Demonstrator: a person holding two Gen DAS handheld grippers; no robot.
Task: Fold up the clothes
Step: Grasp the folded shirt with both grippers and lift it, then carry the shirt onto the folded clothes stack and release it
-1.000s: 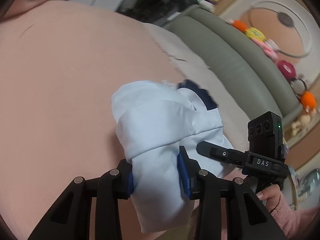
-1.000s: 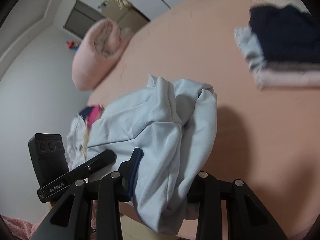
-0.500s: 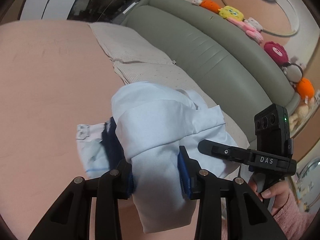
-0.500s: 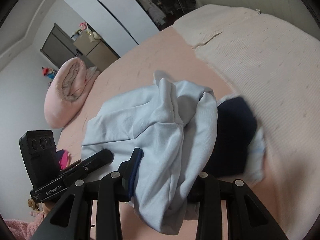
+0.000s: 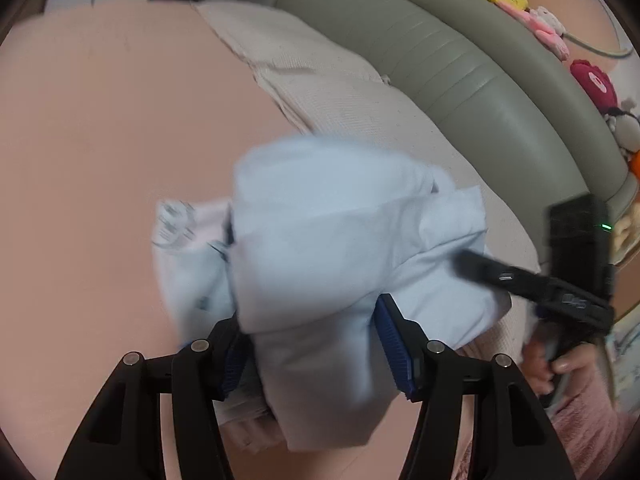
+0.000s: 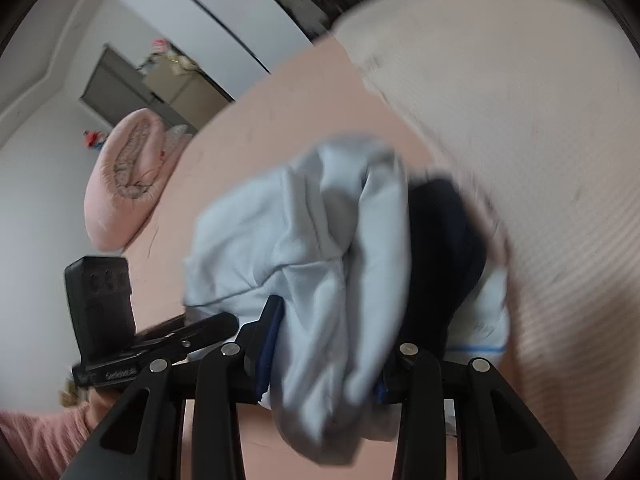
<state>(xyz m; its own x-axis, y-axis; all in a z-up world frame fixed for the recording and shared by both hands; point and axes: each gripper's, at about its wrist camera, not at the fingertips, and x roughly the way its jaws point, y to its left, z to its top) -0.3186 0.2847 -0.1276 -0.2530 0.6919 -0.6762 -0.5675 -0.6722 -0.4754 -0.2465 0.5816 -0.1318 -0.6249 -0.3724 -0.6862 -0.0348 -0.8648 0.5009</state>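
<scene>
Pale blue garment [image 5: 340,240], soft matte knit, bunched mid-frame over the peach bedsheet [image 5: 100,140]. My left gripper [image 5: 312,344] is clamped on one wad of it, my right gripper [image 6: 324,356] on another. Dark navy piece [image 6: 440,248] sits right of centre beneath (blurred). Risk: thick folds slipping from the pads, or dragging that pile askew.

Each camera sits on a gripper and looks forward along its fingers, very close to the light blue garment [image 5: 328,248]. The left view faces the green headboard [image 5: 492,92]. The right view faces the grey wall [image 6: 44,160]. Both share the garment and the pink bed [image 5: 100,128].
</scene>
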